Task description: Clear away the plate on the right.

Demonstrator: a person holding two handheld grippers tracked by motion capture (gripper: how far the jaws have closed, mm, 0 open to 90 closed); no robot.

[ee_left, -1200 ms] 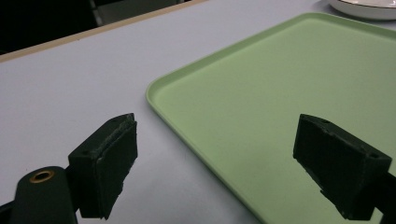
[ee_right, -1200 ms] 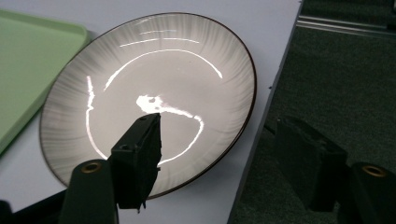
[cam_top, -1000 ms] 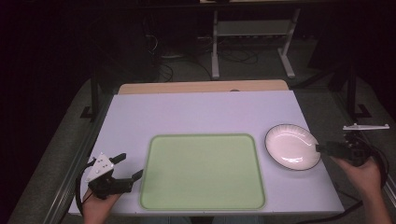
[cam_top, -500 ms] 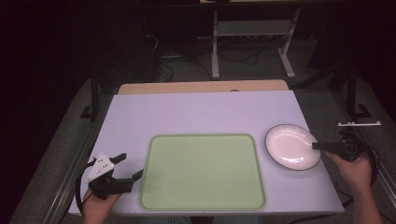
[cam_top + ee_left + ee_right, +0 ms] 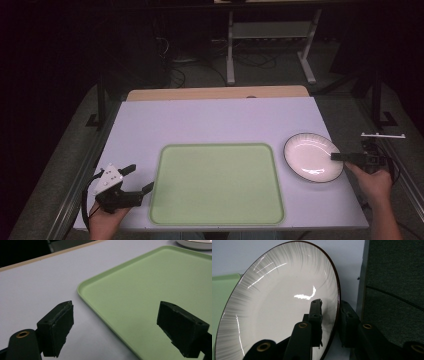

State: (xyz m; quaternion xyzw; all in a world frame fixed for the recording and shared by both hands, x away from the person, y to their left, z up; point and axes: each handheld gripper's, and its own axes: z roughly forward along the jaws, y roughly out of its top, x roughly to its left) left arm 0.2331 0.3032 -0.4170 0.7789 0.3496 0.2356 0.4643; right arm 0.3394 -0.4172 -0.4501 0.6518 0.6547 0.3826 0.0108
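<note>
A white plate (image 5: 312,156) with a dark rim lies flat on the table, right of a light green tray (image 5: 217,200). My right gripper (image 5: 336,156) reaches in from the right and straddles the plate's right rim. In the right gripper view the plate (image 5: 277,302) has one jaw over its inner slope and the other outside the rim; the right gripper (image 5: 330,305) has just been closing, with a thin gap still showing at the inner pad. My left gripper (image 5: 141,178) rests open at the tray's left edge, and its own view shows the left gripper (image 5: 115,332) wide apart over the tray (image 5: 140,290) corner.
The pale lilac table (image 5: 215,120) has a wooden strip (image 5: 215,93) along its far edge. A metal stand (image 5: 270,30) and cables sit on the dark floor beyond. The table's right edge runs close behind my right hand (image 5: 372,182).
My right gripper moved left and down to the plate's rim, and its jaws narrowed around it. The left gripper, tray and plate stayed where they were.
</note>
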